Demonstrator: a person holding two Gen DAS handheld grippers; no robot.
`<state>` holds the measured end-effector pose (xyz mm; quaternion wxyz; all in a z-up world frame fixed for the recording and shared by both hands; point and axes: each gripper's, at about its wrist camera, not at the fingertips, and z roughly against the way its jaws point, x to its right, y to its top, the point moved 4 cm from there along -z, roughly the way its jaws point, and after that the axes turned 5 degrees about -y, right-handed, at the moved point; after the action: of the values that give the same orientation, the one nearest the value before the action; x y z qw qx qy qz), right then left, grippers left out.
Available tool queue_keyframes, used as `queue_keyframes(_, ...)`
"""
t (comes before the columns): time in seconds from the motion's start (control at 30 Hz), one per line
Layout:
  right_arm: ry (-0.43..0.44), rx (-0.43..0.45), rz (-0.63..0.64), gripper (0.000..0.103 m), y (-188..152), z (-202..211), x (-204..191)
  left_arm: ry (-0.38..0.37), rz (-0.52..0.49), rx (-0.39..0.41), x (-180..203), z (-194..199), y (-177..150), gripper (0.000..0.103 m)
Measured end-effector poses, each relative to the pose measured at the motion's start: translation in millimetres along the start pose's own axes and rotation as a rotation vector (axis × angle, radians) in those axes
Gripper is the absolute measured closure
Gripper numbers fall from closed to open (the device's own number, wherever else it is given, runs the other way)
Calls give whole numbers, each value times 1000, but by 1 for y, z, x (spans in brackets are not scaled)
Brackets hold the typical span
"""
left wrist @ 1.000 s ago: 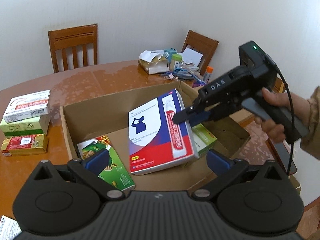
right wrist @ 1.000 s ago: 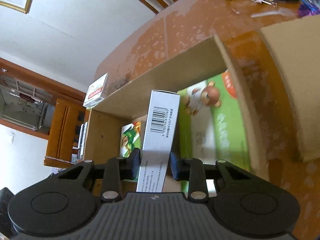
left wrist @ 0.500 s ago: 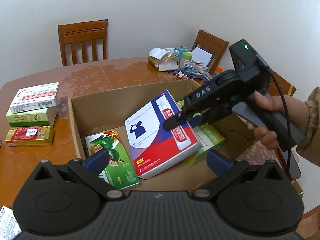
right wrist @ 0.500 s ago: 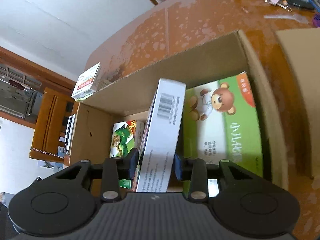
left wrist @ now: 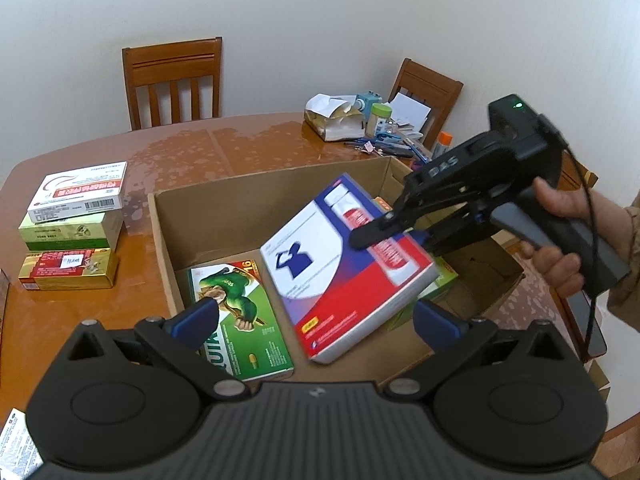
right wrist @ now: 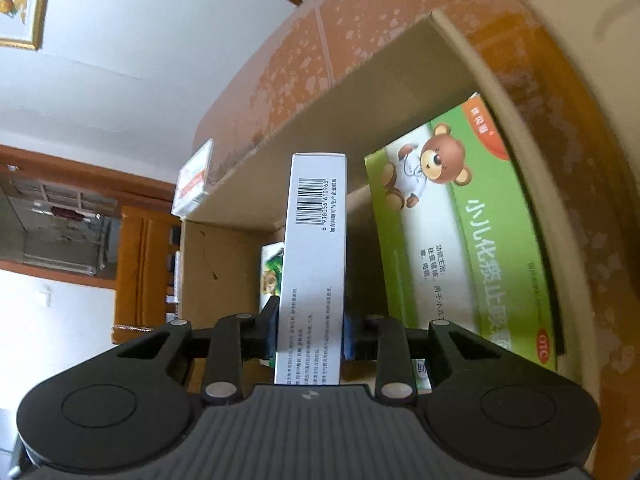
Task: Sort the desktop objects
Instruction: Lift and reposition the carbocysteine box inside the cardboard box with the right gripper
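A large white, blue and red medicine box hangs tilted over the open cardboard carton. My right gripper grips it by its top edge. In the right wrist view the box's white barcode side stands between the pads of the right gripper; the jaws are closing and press on both faces. My left gripper is open above the carton's near edge, with nothing between its fingers. Inside the carton lie a green box with a muscular figure and a green box with a bear.
Three medicine boxes are stacked on the wooden table at the left. Clutter of a paper bag, a jar and pens sits at the far right edge. Two wooden chairs stand behind. A person's hand holds the right gripper.
The right gripper rolled and shifted slightly with the box, which now stands straighter between its pads. The jaws eased apart briefly, then pressed in again. The left gripper stayed open.
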<state>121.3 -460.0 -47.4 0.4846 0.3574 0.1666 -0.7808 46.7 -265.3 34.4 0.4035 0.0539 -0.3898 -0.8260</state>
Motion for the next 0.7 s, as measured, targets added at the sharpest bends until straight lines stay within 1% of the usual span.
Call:
queue_keyframes(0.13,2,14,-1,69,0,16,-1,-4,-2,3,1,0,1,0)
queue_keyframes(0.27,20,37,-29,69,0,30,3,-8,-8,5,2,1,0,0)
queue_keyframes(0.37,41,40,-35,69,-2,33,1,-7,-11,4,3,2,-2,0)
queue_keyframes(0.7,124,-31,-24,69,-7,-8,-28,10,1,10,1,10,-5,0)
